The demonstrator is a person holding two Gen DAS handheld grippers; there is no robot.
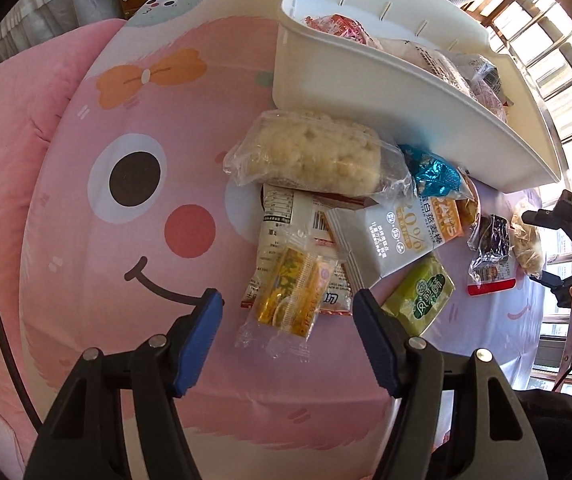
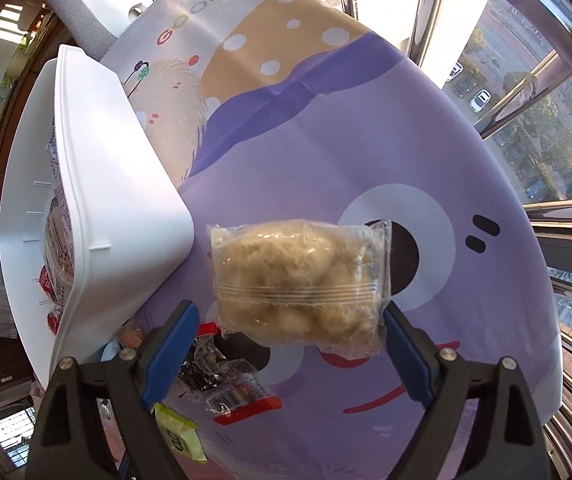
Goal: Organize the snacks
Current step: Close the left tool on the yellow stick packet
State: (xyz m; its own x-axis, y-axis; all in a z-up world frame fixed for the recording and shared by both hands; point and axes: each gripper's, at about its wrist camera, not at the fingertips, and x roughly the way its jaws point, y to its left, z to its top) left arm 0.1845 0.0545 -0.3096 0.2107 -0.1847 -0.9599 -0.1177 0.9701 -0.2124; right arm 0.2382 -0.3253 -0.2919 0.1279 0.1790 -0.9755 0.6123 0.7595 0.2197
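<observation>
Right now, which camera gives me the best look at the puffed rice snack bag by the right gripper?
The right wrist view: the puffed rice snack bag lies whole and central, between the open right gripper fingers. The left wrist view shows it only small at the frame's right edge, partly hidden by the right gripper.

Sunlit barred windows (image 2: 526, 92) beside a cartoon-printed tablecloth (image 2: 326, 152).

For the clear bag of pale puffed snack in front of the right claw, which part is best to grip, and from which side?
Grip the puffed snack bag across its near end, coming straight forward from where the open right claw is. The bag lies flat on the purple cloth, apart from the white basket, and fits between the open fingers.
</observation>
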